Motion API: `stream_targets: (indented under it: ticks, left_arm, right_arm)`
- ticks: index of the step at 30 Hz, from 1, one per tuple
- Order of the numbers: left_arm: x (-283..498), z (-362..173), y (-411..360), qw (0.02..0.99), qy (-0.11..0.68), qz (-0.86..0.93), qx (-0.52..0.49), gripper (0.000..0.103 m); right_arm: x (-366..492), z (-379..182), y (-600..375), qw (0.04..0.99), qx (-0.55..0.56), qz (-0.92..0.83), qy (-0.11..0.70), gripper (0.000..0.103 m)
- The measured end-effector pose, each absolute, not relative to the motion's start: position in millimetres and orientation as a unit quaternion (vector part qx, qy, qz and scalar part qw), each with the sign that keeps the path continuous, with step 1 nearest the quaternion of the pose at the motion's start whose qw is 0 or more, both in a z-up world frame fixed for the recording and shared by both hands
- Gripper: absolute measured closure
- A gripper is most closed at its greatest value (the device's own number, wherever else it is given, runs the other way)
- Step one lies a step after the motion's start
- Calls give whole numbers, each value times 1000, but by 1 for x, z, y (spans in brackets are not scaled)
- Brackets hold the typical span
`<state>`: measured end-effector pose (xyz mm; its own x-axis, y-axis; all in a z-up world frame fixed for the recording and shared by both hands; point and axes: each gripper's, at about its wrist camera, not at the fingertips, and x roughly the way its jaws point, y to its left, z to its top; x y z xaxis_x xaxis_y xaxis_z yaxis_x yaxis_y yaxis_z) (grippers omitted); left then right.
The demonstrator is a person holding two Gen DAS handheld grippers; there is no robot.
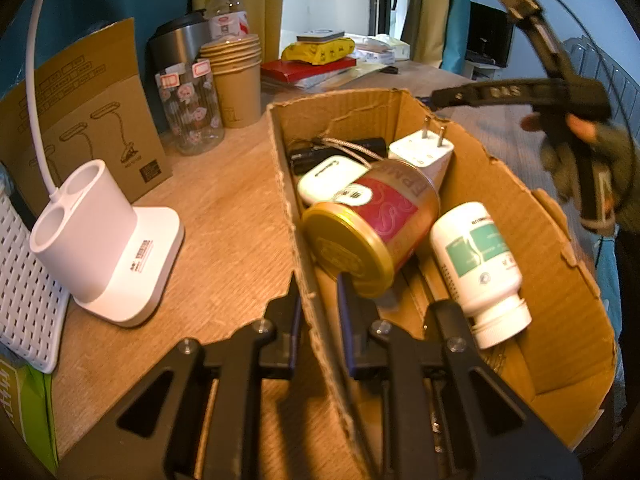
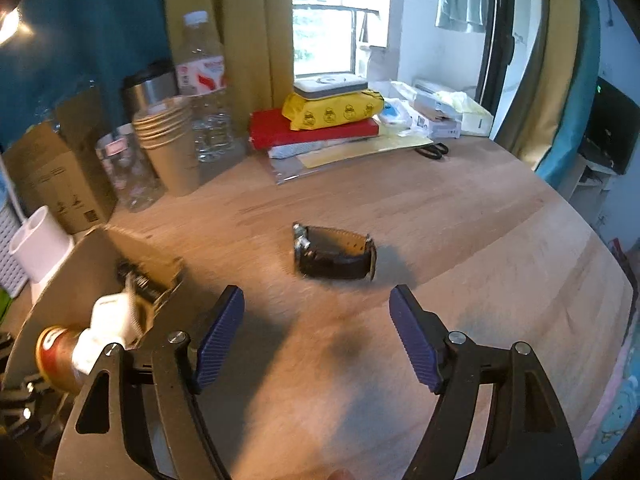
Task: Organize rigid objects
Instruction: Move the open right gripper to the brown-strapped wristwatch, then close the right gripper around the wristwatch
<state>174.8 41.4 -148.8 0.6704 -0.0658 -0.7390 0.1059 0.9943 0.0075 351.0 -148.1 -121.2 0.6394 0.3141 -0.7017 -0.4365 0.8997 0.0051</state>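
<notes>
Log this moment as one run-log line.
left gripper: shut on box wall | right gripper: open, empty, facing watch on table | in box: jar, bottle, charger

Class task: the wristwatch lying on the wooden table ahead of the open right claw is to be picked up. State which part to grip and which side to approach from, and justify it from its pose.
Grip the wristwatch across its dark strap loop, coming down from above and the near side. It rests on edge, long side facing the right claw, so the open jaws can straddle its narrow width. Avoid the metal case at its left end.
</notes>
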Motion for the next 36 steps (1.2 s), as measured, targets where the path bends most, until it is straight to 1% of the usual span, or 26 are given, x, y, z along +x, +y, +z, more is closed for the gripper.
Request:
stream_targets:
  ticks: [10,15,24,27,36]
  left_arm:
    - [175,-149,42,914,403,-47,25,86]
    - [175,-149,41,914,403,-46,25,86]
    - [175,-149,41,914,403,-46,25,85]
    - [175,-149,42,914,403,-46,25,86]
    - [175,-149,42,914,403,-46,25,86]
  right_arm:
    - [404,-140,-142,881,-61,208,420,25]
    - [421,-152,-136,876,-70,202,432,25]
    - [433,-165,-123,871,-85,197,441,25]
    - [431,-167,-120,873,-98,193,437,29]
    - [425,-162,-125,880,-93,197,423,32]
